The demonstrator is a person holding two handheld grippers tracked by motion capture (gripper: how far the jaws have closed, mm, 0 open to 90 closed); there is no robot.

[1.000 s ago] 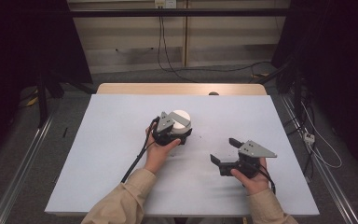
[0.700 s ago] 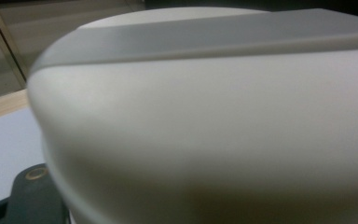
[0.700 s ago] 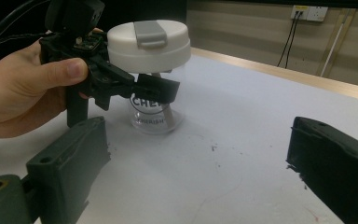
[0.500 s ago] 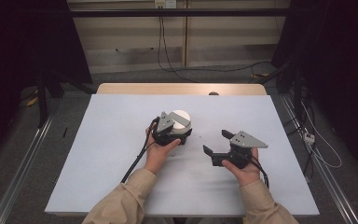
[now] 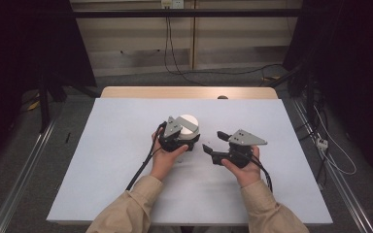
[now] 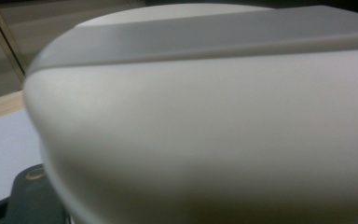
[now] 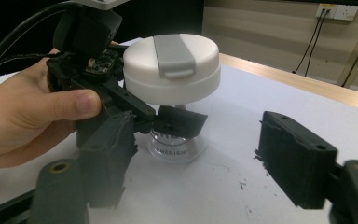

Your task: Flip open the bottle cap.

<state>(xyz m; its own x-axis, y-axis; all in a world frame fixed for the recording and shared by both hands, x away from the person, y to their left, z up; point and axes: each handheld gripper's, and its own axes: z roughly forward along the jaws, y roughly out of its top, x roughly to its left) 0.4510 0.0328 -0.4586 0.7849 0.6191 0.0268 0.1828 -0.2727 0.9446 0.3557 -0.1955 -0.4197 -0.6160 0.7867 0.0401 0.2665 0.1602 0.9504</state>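
L gripper (image 7: pixel 165 122) clamped on clear bottle (image 7: pixel 175 147) under white lid (image 7: pixel 172 67), upright on table (image 5: pixel 126 145). R gripper (image 5: pixel 217 141) spread wide nearby, apparently not touching.

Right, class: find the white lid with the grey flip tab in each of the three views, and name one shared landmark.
High view: white lid, centre, beyond the left hand-held gripper.
Left gripper view: lid close up, across the frame.
Right gripper view: lid, upper centre.
Shared landmark: wooden table edge.
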